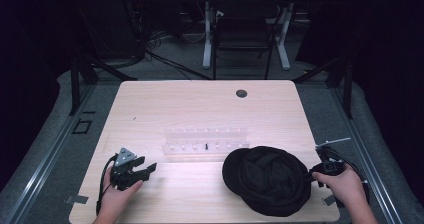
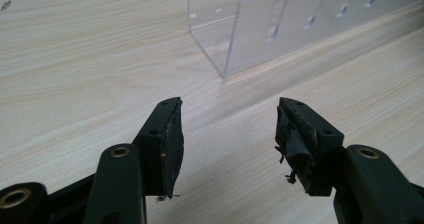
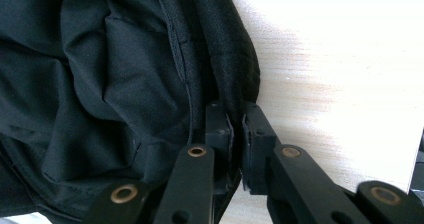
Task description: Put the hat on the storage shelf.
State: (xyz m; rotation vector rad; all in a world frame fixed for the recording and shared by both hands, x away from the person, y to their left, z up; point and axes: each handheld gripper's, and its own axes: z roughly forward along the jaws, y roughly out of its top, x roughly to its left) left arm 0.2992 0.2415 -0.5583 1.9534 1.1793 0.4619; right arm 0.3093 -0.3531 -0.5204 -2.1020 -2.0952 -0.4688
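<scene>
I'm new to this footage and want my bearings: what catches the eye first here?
A black cloth hat lies rumpled at the table's near right, its edge pinched by the right gripper. At the near left, the left gripper is held open with nothing between its fingers. A clear plastic rack sits mid-table.

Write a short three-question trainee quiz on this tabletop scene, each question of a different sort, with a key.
1. True or false: the left gripper is clamped on the clear acrylic rack.
2. Multiple choice: the right gripper is shut on a) the black hat b) a white towel c) a metal cup.
3. Fill in: the hat lies on the table's near ____ corner, as the high view shows it.

Key: 1 false, its jaws are open over bare wood; 2 a; 3 right.
</scene>
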